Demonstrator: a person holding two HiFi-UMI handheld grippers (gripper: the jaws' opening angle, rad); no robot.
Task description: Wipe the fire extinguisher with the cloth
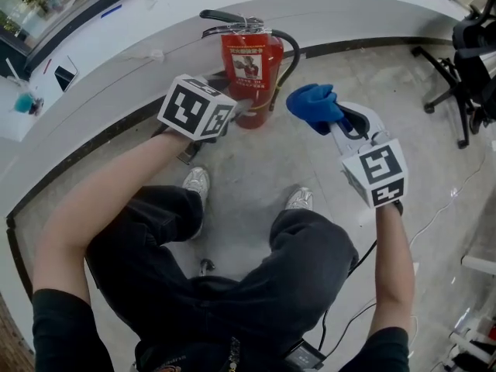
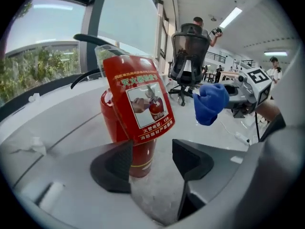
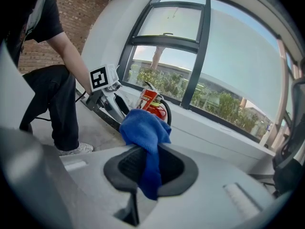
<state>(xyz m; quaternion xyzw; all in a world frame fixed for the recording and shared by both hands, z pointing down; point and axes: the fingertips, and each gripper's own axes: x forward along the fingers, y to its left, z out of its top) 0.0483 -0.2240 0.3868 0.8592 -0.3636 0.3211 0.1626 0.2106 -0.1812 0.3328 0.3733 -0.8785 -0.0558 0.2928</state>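
Note:
A red fire extinguisher (image 1: 252, 72) with a black handle and hose stands upright on the floor against the curved white ledge. My left gripper (image 1: 246, 107) is at its lower body on the left side. In the left gripper view the jaws (image 2: 151, 159) stand wide apart, with the extinguisher (image 2: 138, 104) just ahead and its base partly behind the left pad; nothing is pressed. My right gripper (image 1: 335, 124) hangs to the right of the extinguisher, shut on a bunched blue cloth (image 1: 314, 105). The cloth (image 3: 143, 128) droops between the pads (image 3: 150, 163), apart from the cylinder (image 3: 151, 101).
A black office chair (image 1: 465, 68) stands at the far right. The white ledge (image 1: 155, 29) curves behind the extinguisher under the windows. A thin cable (image 1: 449, 200) runs over the floor at the right. My shoes (image 1: 198, 183) rest just before the extinguisher.

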